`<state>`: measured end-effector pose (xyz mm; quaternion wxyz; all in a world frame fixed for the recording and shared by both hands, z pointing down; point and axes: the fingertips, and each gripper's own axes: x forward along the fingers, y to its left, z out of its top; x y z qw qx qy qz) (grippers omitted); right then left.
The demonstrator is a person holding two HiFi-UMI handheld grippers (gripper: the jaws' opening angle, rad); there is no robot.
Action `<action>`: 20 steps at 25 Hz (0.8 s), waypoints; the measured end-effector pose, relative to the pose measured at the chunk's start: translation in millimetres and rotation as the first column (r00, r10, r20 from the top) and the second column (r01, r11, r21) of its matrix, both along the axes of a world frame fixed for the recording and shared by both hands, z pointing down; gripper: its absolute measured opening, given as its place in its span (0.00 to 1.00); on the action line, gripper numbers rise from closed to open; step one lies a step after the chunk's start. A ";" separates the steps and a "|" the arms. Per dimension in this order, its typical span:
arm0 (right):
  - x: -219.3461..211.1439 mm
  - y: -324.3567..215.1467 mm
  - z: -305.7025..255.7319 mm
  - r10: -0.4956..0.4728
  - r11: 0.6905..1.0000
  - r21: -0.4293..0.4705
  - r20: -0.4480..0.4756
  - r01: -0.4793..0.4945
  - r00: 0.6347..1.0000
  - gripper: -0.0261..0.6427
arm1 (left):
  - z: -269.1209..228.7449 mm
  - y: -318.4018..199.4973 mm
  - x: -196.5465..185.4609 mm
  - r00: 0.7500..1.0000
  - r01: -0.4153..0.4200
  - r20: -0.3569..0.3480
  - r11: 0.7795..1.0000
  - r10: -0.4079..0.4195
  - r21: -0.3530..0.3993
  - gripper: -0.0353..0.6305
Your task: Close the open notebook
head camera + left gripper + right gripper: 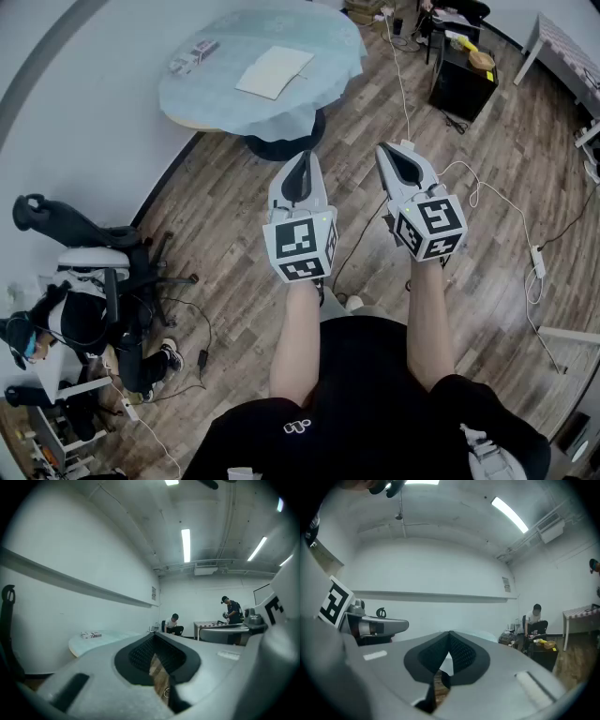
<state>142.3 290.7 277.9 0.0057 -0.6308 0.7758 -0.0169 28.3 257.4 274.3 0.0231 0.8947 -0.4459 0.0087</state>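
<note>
The left gripper (304, 157) has its fingers (137, 656) closed tip to tip, with nothing between them. The right gripper (387, 150) is also pressed together and empty. Both are held level above the wooden floor (487, 178), well short of the round counter (206, 103). The notebook (274, 71) lies open and flat there, pages up, its edges slanting from lower left to upper right. The spread looks near-square, so I cannot tell its long axis.
</note>
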 end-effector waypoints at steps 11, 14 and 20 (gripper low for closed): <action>11.6 1.4 -16.3 0.006 0.999 0.037 0.110 -0.010 0.994 0.05 | -18.3 3.8 -18.0 0.999 0.040 -0.017 0.999 -0.039 0.031 0.06; 21.1 -1.8 -25.2 0.005 0.998 0.059 0.123 -0.013 0.992 0.05 | -23.1 -2.7 -23.2 0.998 0.063 -0.025 0.997 -0.062 0.041 0.06; 33.0 -4.0 -32.2 0.001 0.998 0.068 0.119 -0.009 0.993 0.05 | -29.2 -4.4 -18.2 0.997 0.072 -0.036 0.996 -0.071 0.047 0.06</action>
